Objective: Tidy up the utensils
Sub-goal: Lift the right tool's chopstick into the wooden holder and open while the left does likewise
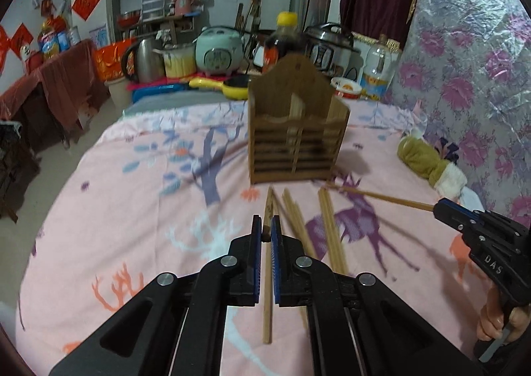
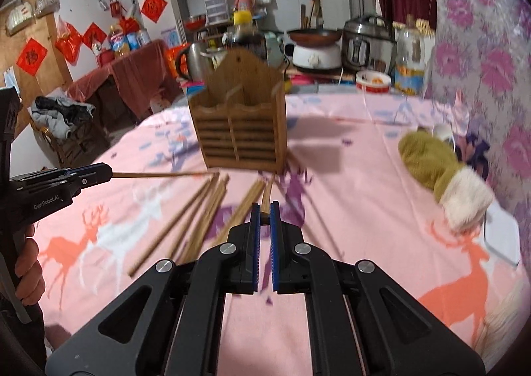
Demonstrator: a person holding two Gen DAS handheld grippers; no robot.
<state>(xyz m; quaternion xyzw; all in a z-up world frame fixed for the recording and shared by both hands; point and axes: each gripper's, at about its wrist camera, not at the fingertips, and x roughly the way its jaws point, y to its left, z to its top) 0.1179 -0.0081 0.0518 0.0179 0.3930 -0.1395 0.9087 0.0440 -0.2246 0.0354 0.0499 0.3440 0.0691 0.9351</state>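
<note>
Chopsticks [image 1: 327, 226] lie blurred; both grippers' fingers [image 1: 275, 233] pinch one each.

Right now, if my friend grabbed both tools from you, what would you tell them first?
Left tool: shut on one chopstick, which runs back between its fingers.
Right tool: shut on another chopstick, held by its end, with the tip pointing toward the wooden holder.
The holder stands upright on the pink cloth.
Loose chopsticks lie on the cloth in front of the holder.
Done: two chopsticks gripped.
Left: drop both in the holder, then collect the rest.
</note>
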